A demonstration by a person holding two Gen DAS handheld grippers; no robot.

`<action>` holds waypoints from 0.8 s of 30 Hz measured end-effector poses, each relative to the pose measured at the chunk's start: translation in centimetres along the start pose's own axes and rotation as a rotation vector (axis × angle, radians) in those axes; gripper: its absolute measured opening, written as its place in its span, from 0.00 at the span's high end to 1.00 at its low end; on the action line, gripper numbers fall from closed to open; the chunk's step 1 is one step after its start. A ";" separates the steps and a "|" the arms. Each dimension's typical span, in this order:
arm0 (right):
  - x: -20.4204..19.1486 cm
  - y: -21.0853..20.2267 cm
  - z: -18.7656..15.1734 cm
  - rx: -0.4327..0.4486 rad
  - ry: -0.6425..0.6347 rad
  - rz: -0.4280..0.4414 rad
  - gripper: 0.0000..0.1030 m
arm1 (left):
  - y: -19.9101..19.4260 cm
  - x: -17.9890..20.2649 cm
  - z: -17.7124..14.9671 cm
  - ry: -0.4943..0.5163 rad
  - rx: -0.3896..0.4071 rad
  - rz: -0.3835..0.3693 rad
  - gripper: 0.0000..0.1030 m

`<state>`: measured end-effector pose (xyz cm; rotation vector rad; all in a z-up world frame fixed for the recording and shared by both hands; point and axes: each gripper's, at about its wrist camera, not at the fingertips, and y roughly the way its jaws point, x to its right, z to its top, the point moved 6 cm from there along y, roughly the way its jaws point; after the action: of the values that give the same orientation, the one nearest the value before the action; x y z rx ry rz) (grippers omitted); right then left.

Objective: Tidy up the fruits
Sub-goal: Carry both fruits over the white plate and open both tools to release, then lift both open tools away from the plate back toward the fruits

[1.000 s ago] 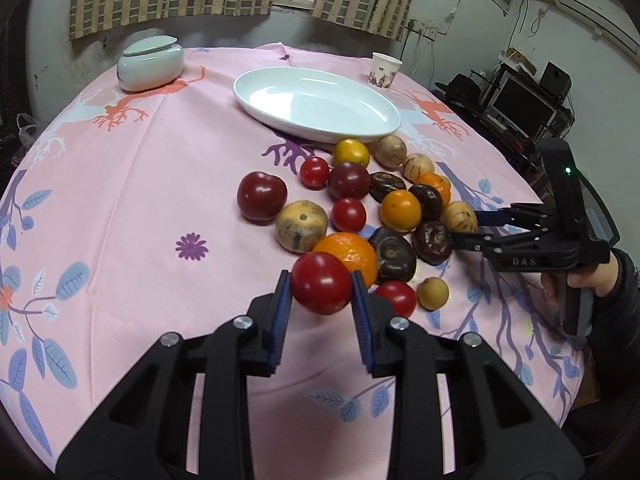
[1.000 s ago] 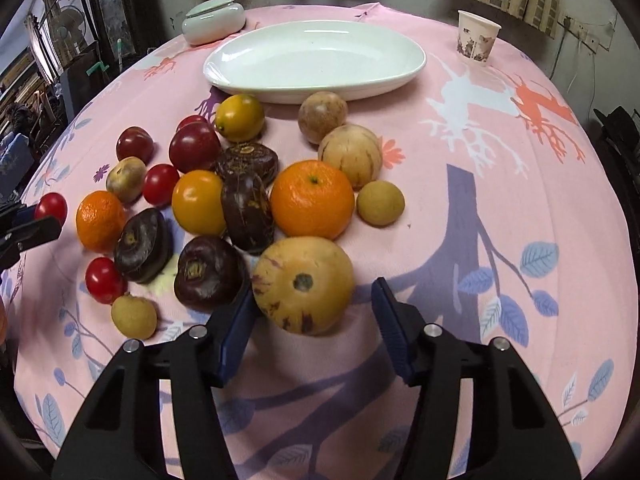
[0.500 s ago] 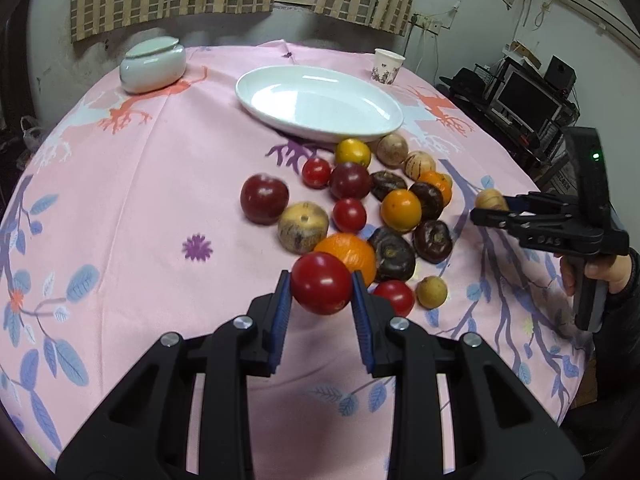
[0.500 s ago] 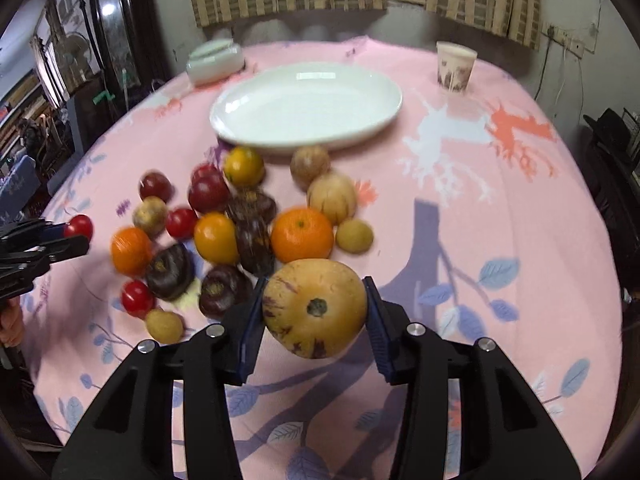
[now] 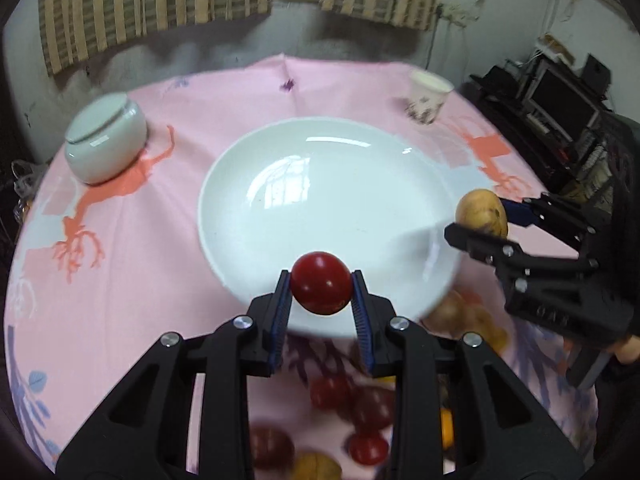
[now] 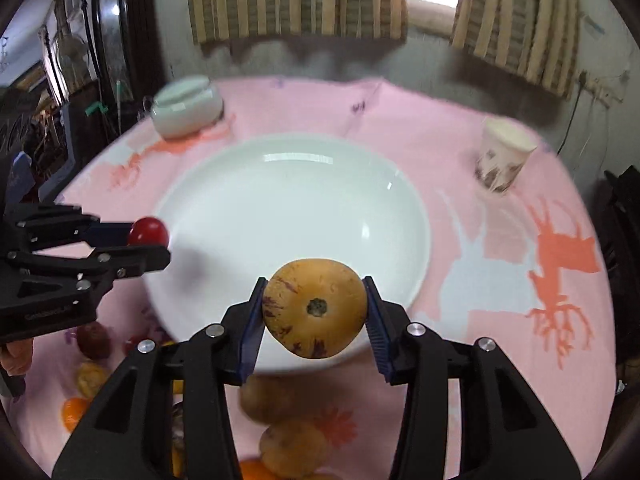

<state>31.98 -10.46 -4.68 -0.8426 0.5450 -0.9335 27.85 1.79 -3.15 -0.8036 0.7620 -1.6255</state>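
My left gripper (image 5: 321, 292) is shut on a red tomato (image 5: 321, 288), held above the near rim of the white oval plate (image 5: 280, 216). My right gripper (image 6: 315, 316) is shut on a tan, purple-flecked round fruit (image 6: 315, 314) over the plate's (image 6: 260, 208) near edge. From the left wrist view the right gripper (image 5: 478, 220) with the tan fruit (image 5: 481, 213) hangs at the plate's right rim. From the right wrist view the left gripper (image 6: 148, 240) with the tomato (image 6: 147, 232) hovers at the plate's left rim. The plate holds no fruit.
Several blurred loose fruits (image 5: 352, 404) lie on the pink tablecloth below both grippers, nearer than the plate. A white lidded ceramic jar (image 5: 106, 144) stands at the back left. A paper cup (image 5: 427, 96) stands at the back right. Dark shelves with electronics (image 5: 560, 92) lie beyond the table's right edge.
Both grippers have lifted their fruits off the pile and carried them forward to the plate. The right gripper closed on the tan fruit during this second; the left kept its tomato.
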 end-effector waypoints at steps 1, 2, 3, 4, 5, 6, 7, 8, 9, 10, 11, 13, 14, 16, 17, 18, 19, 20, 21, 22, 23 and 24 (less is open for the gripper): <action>0.2 1.4 -0.1 -0.038 -0.001 -0.012 0.55 | 1.6 -0.4 0.3 -0.002 -0.024 0.013 0.71; 0.4 2.6 -0.3 -0.068 -0.005 -0.015 0.55 | 2.7 -0.7 0.4 -0.004 -0.039 0.029 0.71; 0.4 3.2 -0.4 -0.082 -0.011 -0.017 0.55 | 3.7 -1.0 0.6 -0.007 -0.052 0.041 0.71; 0.5 3.9 -0.4 -0.099 -0.017 -0.021 0.54 | 4.8 -1.4 0.7 -0.011 -0.071 0.042 0.71; 0.6 4.5 -0.4 -0.118 -0.020 -0.021 0.54 | 5.4 -1.6 0.7 -0.016 -0.087 0.036 0.71; 0.4 4.5 -0.4 -0.118 -0.020 -0.021 0.52 | 6.0 -1.7 0.6 -0.022 -0.100 0.033 0.70; 0.4 4.2 -0.2 -0.093 -0.020 -0.030 0.48 | 6.2 -2.0 0.5 -0.028 -0.109 0.038 0.60; 0.3 3.5 0.0 -0.070 -0.019 -0.034 0.46 | 6.2 -2.0 0.5 -0.032 -0.108 0.048 0.49; 0.0 2.6 0.2 -0.036 -0.019 -0.023 0.44 | 5.8 -2.0 0.6 -0.028 -0.080 0.055 0.40; -0.2 1.8 0.3 -0.019 -0.021 -0.015 0.43 | 5.0 -1.9 0.9 -0.019 -0.041 0.070 0.32; -0.3 1.2 0.3 -0.009 -0.020 -0.017 0.43 | 4.2 -1.8 1.0 -0.013 -0.016 0.073 0.28; -0.5 -0.9 0.0 0.014 -0.017 -0.025 0.41 | 2.4 -1.5 0.9 -0.011 0.013 0.062 0.27; -0.6 -2.1 -0.2 0.026 -0.016 -0.022 0.37 | 1.5 -1.4 0.7 -0.015 0.021 0.053 0.26; -0.4 -4.0 -1.0 0.042 0.000 -0.017 0.35 | -0.6 -1.3 0.1 -0.024 0.041 0.041 0.22; -0.4 -5.0 -1.7 0.043 0.009 -0.013 0.35 | -1.5 -1.3 -0.4 -0.026 0.048 0.041 0.20; -0.4 -5.9 -2.5 0.041 0.015 -0.005 0.35 | -2.6 -1.3 -0.9 -0.026 0.058 0.040 0.19; -0.4 -6.7 -3.3 0.044 0.020 0.003 0.35 | -3.3 -1.2 -1.5 -0.024 0.068 0.036 0.18; -0.4 -7.3 -4.0 0.046 0.025 0.001 0.35 | -4.3 -1.0 -2.1 -0.020 0.078 0.032 0.18; -0.4 -8.1 -5.0 0.043 0.031 -0.006 0.35 | -5.1 -1.0 -2.9 -0.016 0.086 0.033 0.17; -0.5 -8.5 -5.9 0.038 0.038 -0.007 0.35 | -5.9 -0.9 -3.7 -0.014 0.090 0.037 0.16; -0.7 -8.9 -6.7 0.038 0.046 -0.001 0.35 | -6.6 -0.9 -4.5 -0.014 0.092 0.035 0.16; -0.8 -9.5 -7.8 0.035 0.057 0.002 0.35 | -7.3 -0.8 -5.4 -0.015 0.095 0.030 0.15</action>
<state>21.41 -15.84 -1.32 -0.7855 0.5768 -0.9647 19.53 4.19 -0.29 -0.7329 0.6784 -1.6148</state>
